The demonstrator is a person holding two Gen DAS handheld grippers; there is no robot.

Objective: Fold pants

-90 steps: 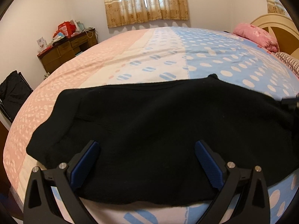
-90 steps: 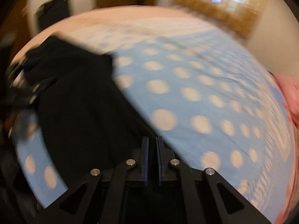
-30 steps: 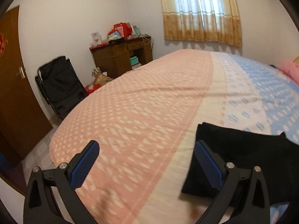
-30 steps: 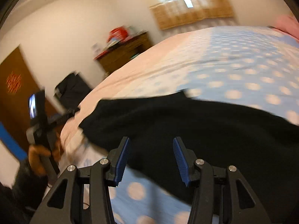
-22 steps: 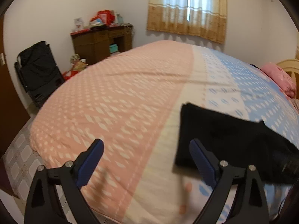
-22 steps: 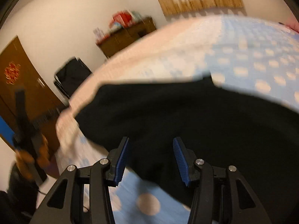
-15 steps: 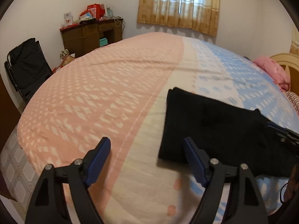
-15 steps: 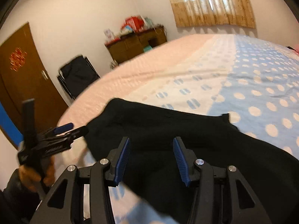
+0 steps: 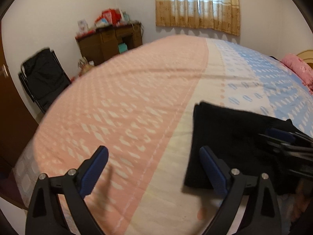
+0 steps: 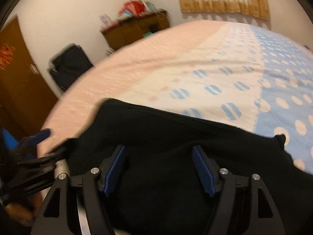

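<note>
The black pants (image 9: 225, 137) lie folded on the cream strip of the bed cover, with their left edge just right of my left gripper (image 9: 152, 153). That gripper hovers over the pink part of the cover; its jaws are opening and nothing is between them. My right gripper (image 10: 159, 153) hangs low over the pants (image 10: 176, 129); its jaws are opening too, the black cloth lies under and between the blue pads, and they do not press it. Each gripper shows in the other's view: the right gripper (image 9: 283, 139) at the right edge, the left gripper (image 10: 39, 135) at the left edge.
The bed cover (image 9: 137, 90) runs pink, cream, then blue with dots, and its edge drops off on the left. A cluttered wooden desk (image 9: 109, 39) and a black folding chair (image 9: 45, 74) stand by the far wall. A pink pillow (image 9: 299, 68) lies at the far right.
The pants were spread wide three seconds ago and now lie as a narrower folded pile. My right gripper has slid left over them and its jaws have widened. My left gripper narrowed, then widened again.
</note>
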